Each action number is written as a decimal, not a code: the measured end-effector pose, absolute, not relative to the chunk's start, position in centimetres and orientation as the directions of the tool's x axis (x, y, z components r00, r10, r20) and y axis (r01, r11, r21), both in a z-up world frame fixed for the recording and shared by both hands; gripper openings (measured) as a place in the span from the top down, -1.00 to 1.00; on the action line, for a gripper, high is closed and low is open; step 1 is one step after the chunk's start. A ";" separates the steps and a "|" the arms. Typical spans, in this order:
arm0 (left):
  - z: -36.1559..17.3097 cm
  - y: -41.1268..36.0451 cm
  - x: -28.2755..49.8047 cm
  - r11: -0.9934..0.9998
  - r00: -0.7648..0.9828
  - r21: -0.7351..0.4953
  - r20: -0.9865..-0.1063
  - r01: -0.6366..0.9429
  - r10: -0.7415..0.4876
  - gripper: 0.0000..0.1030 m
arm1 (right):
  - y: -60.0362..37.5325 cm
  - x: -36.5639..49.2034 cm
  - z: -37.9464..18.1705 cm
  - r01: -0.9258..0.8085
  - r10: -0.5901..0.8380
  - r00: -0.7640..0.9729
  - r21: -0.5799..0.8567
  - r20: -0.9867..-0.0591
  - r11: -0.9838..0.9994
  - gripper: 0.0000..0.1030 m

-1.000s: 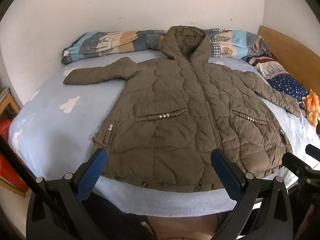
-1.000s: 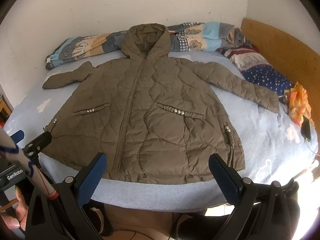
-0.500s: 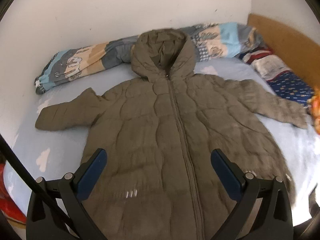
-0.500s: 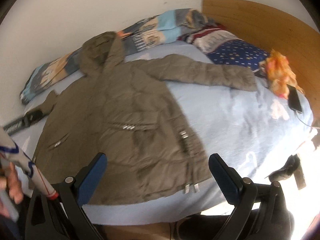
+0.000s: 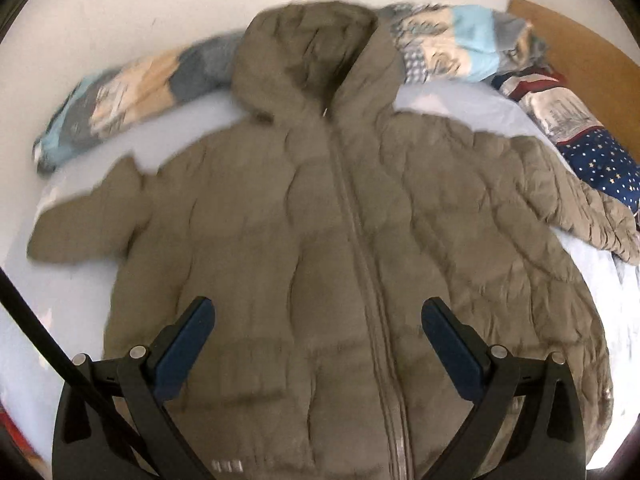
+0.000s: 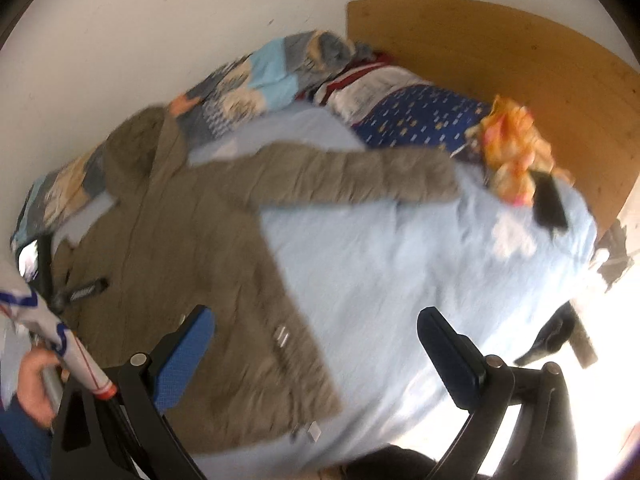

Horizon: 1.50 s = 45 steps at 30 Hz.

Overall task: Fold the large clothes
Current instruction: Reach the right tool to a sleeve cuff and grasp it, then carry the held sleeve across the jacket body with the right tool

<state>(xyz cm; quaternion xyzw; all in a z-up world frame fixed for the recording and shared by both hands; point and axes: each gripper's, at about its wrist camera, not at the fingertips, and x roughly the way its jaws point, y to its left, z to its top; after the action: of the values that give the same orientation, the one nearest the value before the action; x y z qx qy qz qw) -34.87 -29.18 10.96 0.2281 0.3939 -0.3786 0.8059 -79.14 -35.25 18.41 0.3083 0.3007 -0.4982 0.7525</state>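
An olive quilted hooded coat [image 5: 320, 248] lies flat and zipped on a light blue bed [image 5: 72, 312], hood towards the wall, both sleeves spread out. My left gripper [image 5: 318, 336] hovers open over the coat's chest, its blue pads wide apart and holding nothing. In the right wrist view the coat [image 6: 192, 248] fills the left half, with its right sleeve [image 6: 344, 172] stretched across the sheet. My right gripper [image 6: 314, 344] is open above the coat's right hem edge and the bare sheet [image 6: 400, 280]. The other gripper's body [image 6: 48, 272] shows at that view's left.
A patterned rolled quilt [image 5: 132, 92] lies along the wall behind the hood. A navy starred pillow [image 6: 416, 120], an orange cloth [image 6: 512, 148] and a black phone [image 6: 552, 204] sit by the wooden headboard [image 6: 500, 52]. A hand [image 6: 36, 380] is at the lower left.
Both grippers moved forward over the bed. The left one closed in on the coat's chest and hood; the right one swung right towards the right sleeve and headboard. Both stayed open.
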 end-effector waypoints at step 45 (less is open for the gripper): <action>12.1 -32.4 -23.2 0.746 0.397 -0.097 -0.797 0.659 -0.454 -0.46 | -59.2 -78.0 25.0 0.836 -0.681 0.497 0.507 -0.538 0.210 0.69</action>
<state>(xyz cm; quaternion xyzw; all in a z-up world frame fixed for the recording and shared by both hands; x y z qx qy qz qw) -23.25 -32.45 12.11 0.1178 0.4338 -0.3363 0.8275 -78.00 -59.16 24.95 0.3916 0.0988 -0.4917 0.7714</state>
